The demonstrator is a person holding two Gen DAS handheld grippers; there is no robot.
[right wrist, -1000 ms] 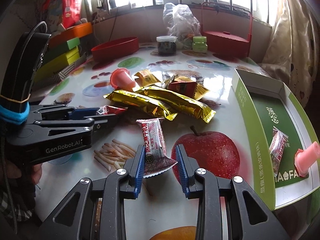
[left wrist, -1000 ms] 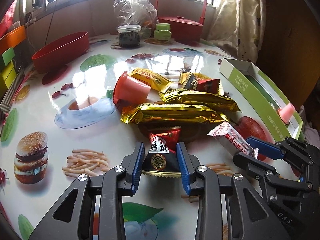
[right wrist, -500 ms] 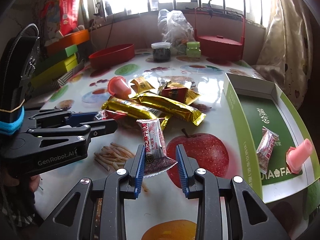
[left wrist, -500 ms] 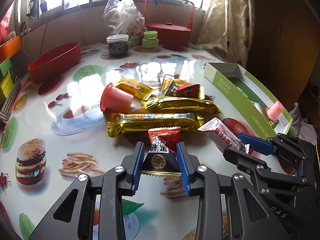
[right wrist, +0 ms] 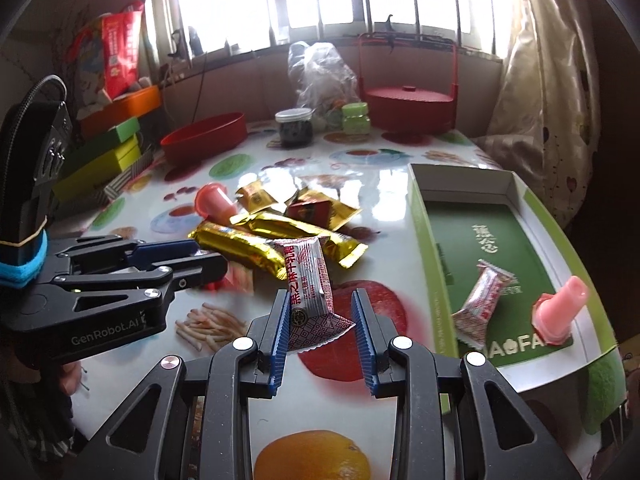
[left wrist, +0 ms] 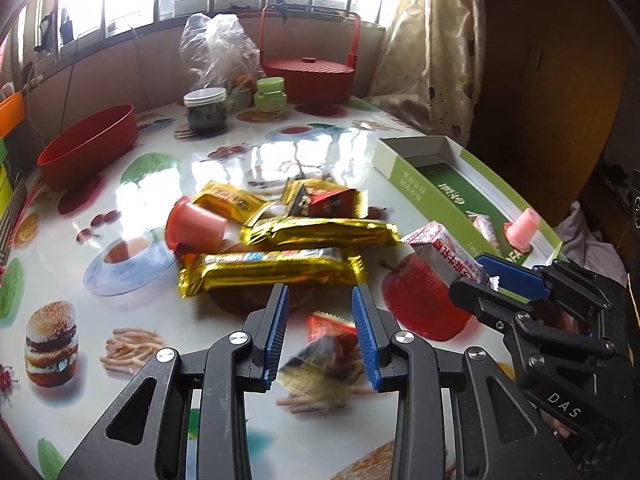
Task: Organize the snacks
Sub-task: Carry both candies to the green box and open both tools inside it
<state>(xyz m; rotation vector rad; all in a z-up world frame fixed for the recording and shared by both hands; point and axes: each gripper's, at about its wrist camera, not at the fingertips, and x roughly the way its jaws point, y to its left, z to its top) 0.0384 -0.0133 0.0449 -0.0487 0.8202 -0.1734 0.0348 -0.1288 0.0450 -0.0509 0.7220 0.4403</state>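
My right gripper [right wrist: 320,300] is shut on a white and red packet [right wrist: 310,280] and holds it above the printed table, left of the green box [right wrist: 428,240]. That box holds a similar packet [right wrist: 480,300] and a pink jelly cup [right wrist: 560,308]. Between and below the jaws of my left gripper [left wrist: 320,292], a small red and black packet [left wrist: 320,344] shows tilted and blurred. Whether the pads still grip it is unclear. Ahead lie two gold bars [left wrist: 272,268], a pink jelly cup [left wrist: 196,226] and smaller gold packets [left wrist: 228,200]. The right gripper [left wrist: 476,280] is at the right of the left wrist view.
A red bowl [left wrist: 88,144], a dark jar [left wrist: 206,110], a green jar [left wrist: 272,94], a plastic bag and a red handled basket [left wrist: 308,68] stand along the far edge. Stacked coloured boxes [right wrist: 100,160] line the left side. A hand [right wrist: 68,376] holds the left gripper.
Both grippers have risen and drifted toward the green box. The red and black packet, upright between the left jaws before, now sits lower, tilted and blurred. The right packet stays gripped.
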